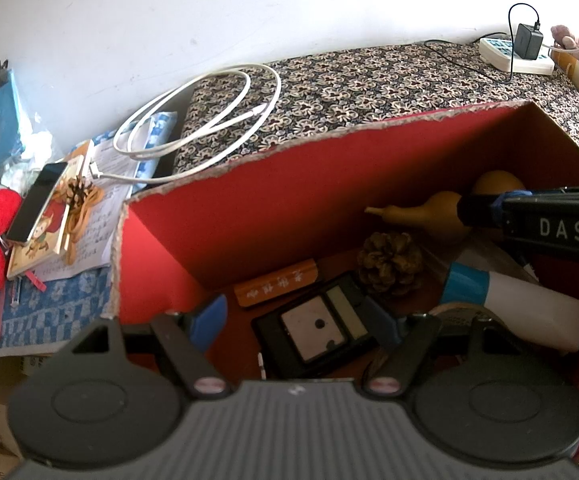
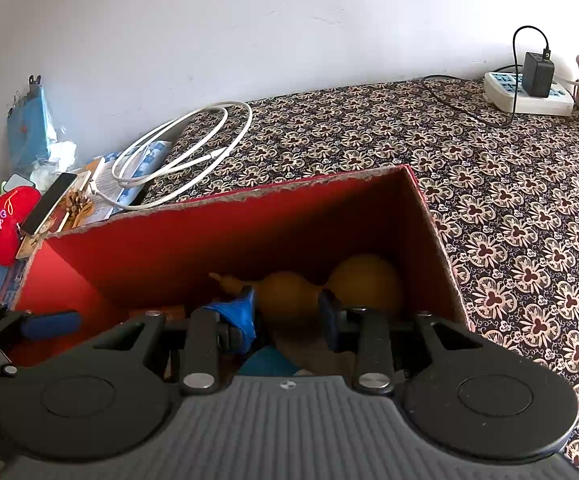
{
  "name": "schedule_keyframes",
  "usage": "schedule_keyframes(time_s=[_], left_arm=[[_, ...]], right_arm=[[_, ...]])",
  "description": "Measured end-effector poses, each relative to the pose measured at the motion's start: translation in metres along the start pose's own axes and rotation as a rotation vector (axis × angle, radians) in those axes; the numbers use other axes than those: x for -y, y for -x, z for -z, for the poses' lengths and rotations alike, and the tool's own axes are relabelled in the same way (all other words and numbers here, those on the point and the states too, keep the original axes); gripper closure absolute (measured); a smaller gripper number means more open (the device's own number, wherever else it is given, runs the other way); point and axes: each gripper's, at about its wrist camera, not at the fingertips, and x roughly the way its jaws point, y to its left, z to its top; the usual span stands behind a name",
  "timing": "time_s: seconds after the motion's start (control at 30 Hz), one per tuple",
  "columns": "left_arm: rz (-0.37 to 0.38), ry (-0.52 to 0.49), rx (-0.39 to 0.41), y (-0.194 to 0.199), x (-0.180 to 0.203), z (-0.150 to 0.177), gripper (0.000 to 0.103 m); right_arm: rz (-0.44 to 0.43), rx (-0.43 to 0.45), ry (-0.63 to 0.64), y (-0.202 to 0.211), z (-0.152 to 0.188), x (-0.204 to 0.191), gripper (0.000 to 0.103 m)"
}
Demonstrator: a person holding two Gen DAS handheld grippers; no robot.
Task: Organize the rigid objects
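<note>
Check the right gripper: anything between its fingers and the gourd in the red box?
Nothing visible. The right gripper is open inside the red box, with the gourd right ahead, its narrow waist lined up with the gap. The pinecone and white tube lie off to the side.

Bright, even daylight washes the white wall [image 2: 249, 32] ahead of both grippers, while the red box [image 2: 249, 236] interior sinks into deep shadow. Fisheye distortion bends the patterned tabletop [image 1: 389, 76], and dark vignetting clips the frame corners.
</note>
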Motion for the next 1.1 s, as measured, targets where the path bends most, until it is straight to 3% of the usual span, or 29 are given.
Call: schedule_keyframes(time_s=[1.1], left_arm=[[0.009,-0.007,0.011,0.0020,0.0012,-0.0005,0.026]], right_arm=[[0.008,0.000,0.003,-0.0003,0.0005,-0.0003,0.085]])
